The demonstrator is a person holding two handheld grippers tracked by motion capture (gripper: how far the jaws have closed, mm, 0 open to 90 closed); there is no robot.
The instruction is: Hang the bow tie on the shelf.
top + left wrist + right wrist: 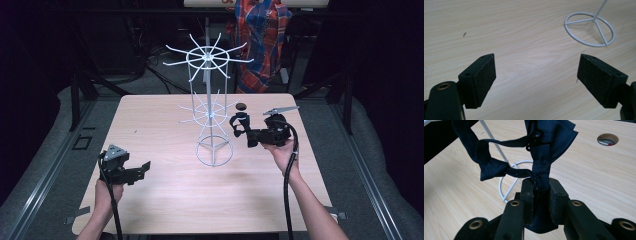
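1. Left gripper (142,167) sits low over the near-left of the table (165,200), fingers (484,75) wide apart with bare wood between them.
2. Right gripper (541,192) has its fingers clamped together on a dark blue cloth strap (541,150), held above the table just right of the rack.
3. Farther back, the white wire rack (210,110) stands mid-table, and a loop of the strap is touching its pole.

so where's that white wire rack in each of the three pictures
High view: the white wire rack stands mid-table, its ring base nearest the person.
Left gripper view: its ring base lies top right, beyond the open jaws.
Right gripper view: part of its ring base shows centre left, behind the dark cloth that the right gripper clamps.
Shared landmark: the spoked ring base on the wooden table.
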